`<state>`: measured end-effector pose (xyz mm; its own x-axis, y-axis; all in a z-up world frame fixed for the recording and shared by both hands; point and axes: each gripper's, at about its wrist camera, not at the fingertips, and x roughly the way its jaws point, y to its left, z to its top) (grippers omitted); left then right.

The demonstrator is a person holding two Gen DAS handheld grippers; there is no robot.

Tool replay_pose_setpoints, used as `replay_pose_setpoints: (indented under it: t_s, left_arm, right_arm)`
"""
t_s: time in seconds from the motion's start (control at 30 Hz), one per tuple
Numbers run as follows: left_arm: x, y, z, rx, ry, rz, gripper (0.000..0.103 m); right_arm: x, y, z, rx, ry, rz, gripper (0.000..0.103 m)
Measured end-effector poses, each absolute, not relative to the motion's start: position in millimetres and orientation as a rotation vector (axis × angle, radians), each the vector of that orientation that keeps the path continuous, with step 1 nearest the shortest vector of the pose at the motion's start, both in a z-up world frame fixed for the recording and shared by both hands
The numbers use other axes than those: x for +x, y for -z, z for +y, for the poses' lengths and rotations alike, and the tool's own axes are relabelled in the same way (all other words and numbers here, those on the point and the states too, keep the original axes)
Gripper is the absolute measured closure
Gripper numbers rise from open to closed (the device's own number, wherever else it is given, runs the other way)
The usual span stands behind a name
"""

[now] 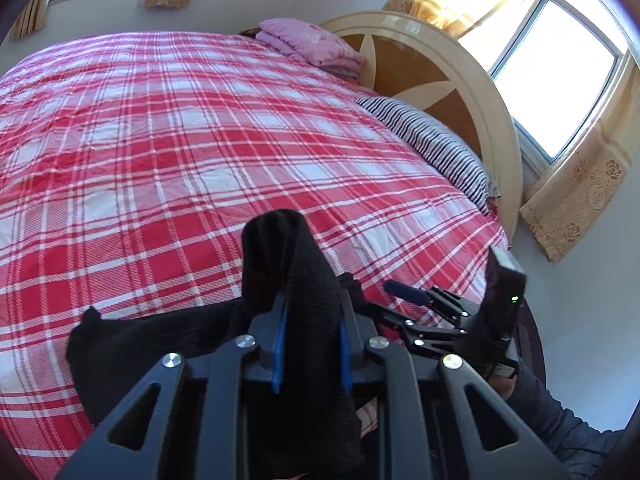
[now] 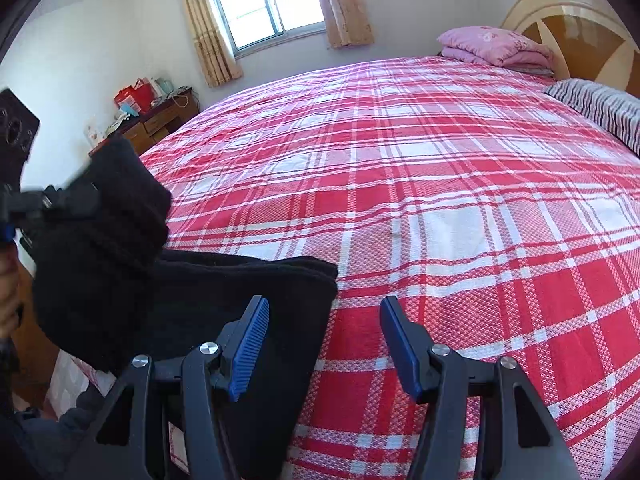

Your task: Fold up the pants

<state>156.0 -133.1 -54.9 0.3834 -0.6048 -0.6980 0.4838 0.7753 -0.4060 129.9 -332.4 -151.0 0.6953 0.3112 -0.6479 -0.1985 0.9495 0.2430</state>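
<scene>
Bed (image 2: pixel 460 200) in red plaid sheet; black pants (image 2: pixel 240 292) at near edge, pink quilt (image 2: pixel 496 46), striped pillow (image 2: pixel 600 108) by headboard

left gripper (image 1: pixel 310 344) clamping black pants (image 1: pixel 296 264) — plaid bed (image 1: pixel 180 140)

Pants (image 2: pixel 224 292) on the bed (image 2: pixel 440 200) at lower left of the right view, folded quilt (image 2: pixel 492 46) and pillow (image 2: pixel 600 108) upper right by the headboard (image 2: pixel 580 12), desk (image 2: pixel 160 120) upper left.

I can read no text, label, brand or number anywhere; the red bags (image 2: pixel 134 94) on the far desk (image 2: pixel 160 122) are too small to make out.
</scene>
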Motion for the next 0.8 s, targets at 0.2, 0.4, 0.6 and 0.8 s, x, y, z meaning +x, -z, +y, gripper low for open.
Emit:
replay_pose_setpoints:
  t_s: [0.2,0.4,0.6,0.8]
  left_arm:
    - [160.7,88.4,-160.1,-0.125,0.666,0.986,0.078]
    - [140.1,83.9,-182.4,-0.087,0.749,0.931,0.070]
    - [114.6,60.0,-153.3,0.086,0.607,0.749,0.041]
    - [118.6,85.0,-95.8,0.168,0.346,0.721,0.031]
  right_arm:
    - [133.9,155.3,-340.1,0.211,-0.292,0.752,0.043]
    - [133.4,155.1,-346.2,0.246,-0.300,0.729,0.043]
    - [127.2,142.1,-359.3,0.325,-0.288,0.683,0.043]
    - [114.7,126.5,-332.9,0.315,-0.396,0.701,0.043]
